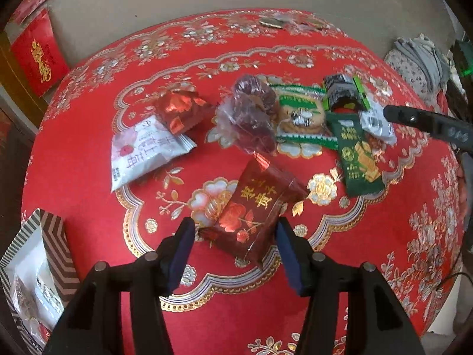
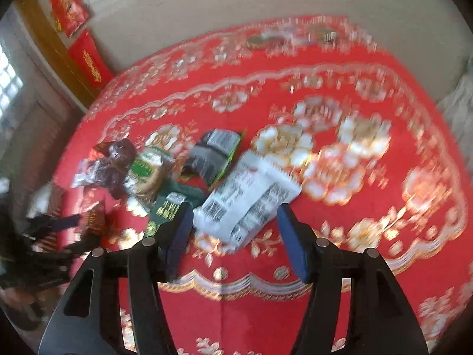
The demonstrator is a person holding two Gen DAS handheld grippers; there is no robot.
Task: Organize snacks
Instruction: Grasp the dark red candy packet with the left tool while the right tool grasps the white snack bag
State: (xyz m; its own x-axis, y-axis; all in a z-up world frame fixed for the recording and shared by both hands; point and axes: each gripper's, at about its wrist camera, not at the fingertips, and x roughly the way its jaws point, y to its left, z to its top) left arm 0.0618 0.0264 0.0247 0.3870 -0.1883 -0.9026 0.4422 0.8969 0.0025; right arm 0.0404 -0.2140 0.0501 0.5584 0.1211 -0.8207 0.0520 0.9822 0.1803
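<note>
On the red floral tablecloth [image 1: 88, 183], left gripper [image 1: 235, 232] is straddling a dark red packet [image 1: 254, 210], jaws parted; right gripper [image 2: 233, 217] is gaping over a white packet [image 2: 248, 201].

Red floral tablecloth [image 1: 88, 177], grey cloth [image 1: 419, 59]

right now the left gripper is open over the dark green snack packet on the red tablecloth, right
Not quite: the left gripper is open over a dark red packet with gold characters, not the green one. The left wrist view shows it on the red tablecloth.
</note>
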